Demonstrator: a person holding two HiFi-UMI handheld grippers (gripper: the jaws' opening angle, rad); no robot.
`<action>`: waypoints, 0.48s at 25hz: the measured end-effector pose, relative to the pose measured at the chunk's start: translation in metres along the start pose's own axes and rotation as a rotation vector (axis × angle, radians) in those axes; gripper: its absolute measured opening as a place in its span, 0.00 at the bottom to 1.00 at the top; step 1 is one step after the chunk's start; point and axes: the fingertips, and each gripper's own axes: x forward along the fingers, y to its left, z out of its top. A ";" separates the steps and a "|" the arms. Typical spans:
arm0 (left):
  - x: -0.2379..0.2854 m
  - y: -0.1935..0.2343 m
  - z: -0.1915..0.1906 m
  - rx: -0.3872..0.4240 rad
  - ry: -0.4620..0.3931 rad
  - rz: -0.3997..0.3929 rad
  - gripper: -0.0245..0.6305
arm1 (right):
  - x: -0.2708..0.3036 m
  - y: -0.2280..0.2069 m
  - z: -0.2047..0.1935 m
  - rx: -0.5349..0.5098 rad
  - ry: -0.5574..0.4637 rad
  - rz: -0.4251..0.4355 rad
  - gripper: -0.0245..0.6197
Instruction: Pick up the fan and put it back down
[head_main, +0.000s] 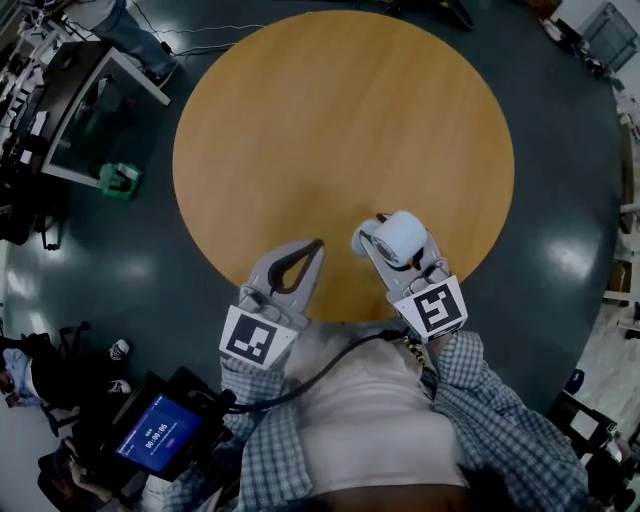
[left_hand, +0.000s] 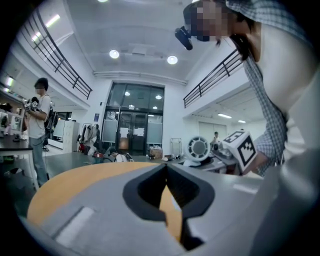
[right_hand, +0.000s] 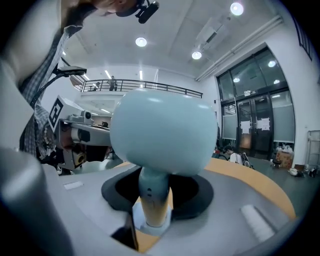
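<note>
- Small pale-blue, round-headed plastic fan (head_main: 398, 238) clamped by its stem in right gripper (right_hand: 155, 192), above near edge of round wooden surface (head_main: 340, 120).
- Left gripper (left_hand: 167, 172) closed on nothing, over same edge.
- Lift judged in hand; next, lower upright onto surface, then release.

The fan (head_main: 400, 237) is small and pale, nearly white, with a round bulbous head (right_hand: 162, 132), a slim neck (right_hand: 151, 192) and a flat round foot (right_hand: 150, 226). It stands upright in the right tool (right_hand: 152, 197), whose jaws clamp the neck just below the head. It sits over the round wooden counter (head_main: 340, 130) at about 5 o'clock, near the rim. From the left tool view its grille face (left_hand: 198, 148) is a ringed disc.
</note>
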 end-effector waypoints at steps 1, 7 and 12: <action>0.002 -0.001 0.004 0.007 -0.010 -0.006 0.04 | -0.003 -0.001 0.005 -0.003 -0.010 -0.006 0.25; 0.003 -0.005 0.023 0.047 -0.055 -0.024 0.04 | -0.019 -0.004 0.034 -0.027 -0.074 -0.035 0.25; 0.000 -0.008 0.035 0.068 -0.076 -0.020 0.04 | -0.032 -0.011 0.050 -0.077 -0.122 -0.061 0.25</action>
